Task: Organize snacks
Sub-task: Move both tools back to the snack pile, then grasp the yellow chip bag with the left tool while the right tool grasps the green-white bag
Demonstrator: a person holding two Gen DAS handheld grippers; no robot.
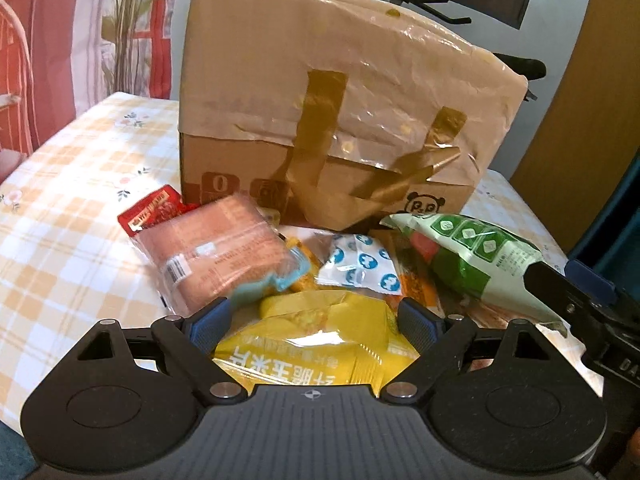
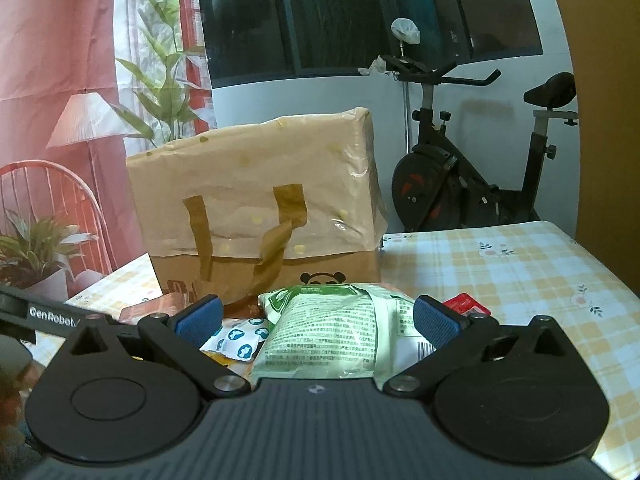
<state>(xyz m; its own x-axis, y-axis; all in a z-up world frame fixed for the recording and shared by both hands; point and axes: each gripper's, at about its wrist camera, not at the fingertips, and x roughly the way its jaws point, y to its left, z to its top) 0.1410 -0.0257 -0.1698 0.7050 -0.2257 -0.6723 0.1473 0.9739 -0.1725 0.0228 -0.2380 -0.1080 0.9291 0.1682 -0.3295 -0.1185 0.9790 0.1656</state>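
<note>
Snacks: yellow bag (image 1: 316,344) between wide left tongs (image 1: 314,320), green bag (image 2: 332,332) between wide right tongs (image 2: 316,320).

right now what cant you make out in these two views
- Inside of the cardboard box: both views show only its taped outer face.
- Orange packets under the pile: left wrist view, covered by the yellow bag and white-and-blue packet.
- Red packet: right wrist view, mostly behind a finger of the right gripper.
- Green bag: print too small to read.
</note>
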